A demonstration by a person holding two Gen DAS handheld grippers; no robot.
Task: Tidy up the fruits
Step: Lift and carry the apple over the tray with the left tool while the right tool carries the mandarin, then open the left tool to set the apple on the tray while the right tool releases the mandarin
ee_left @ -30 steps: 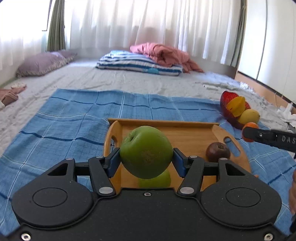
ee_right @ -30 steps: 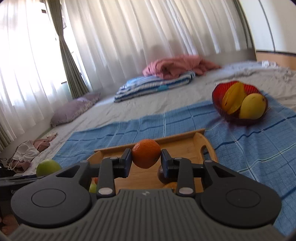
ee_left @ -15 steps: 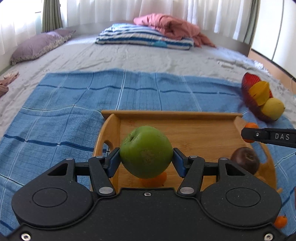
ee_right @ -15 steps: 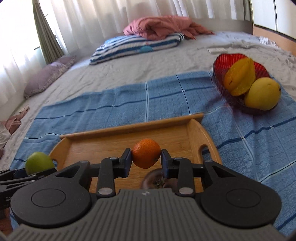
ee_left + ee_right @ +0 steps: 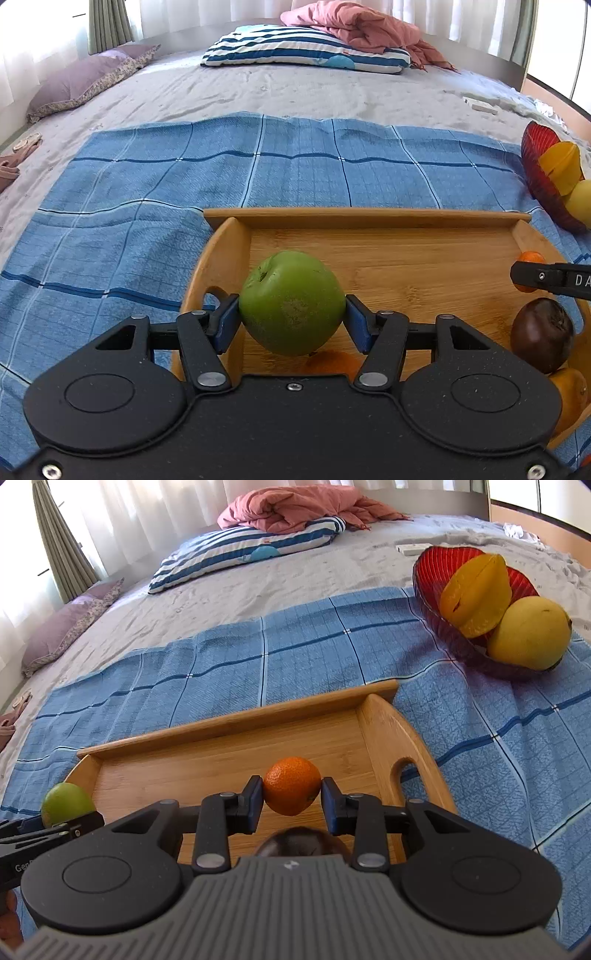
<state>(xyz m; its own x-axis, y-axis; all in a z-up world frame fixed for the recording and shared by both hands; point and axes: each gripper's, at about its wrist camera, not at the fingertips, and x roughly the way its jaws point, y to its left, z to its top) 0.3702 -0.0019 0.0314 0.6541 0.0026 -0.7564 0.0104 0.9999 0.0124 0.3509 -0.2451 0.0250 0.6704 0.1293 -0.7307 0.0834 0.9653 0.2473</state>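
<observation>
Two fruits clamped: apple (image 5: 291, 302) left, tangerine (image 5: 291, 785) right.

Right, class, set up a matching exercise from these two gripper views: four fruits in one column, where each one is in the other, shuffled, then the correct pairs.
Fruits
1. green apple
2. small orange
3. dark brown fruit
4. yellow mango

Places
A. in the red bowl
B. lying in the wooden tray
C. held in the right gripper
D. held in the left gripper

Pairs: 1-D, 2-C, 3-B, 4-A
</observation>
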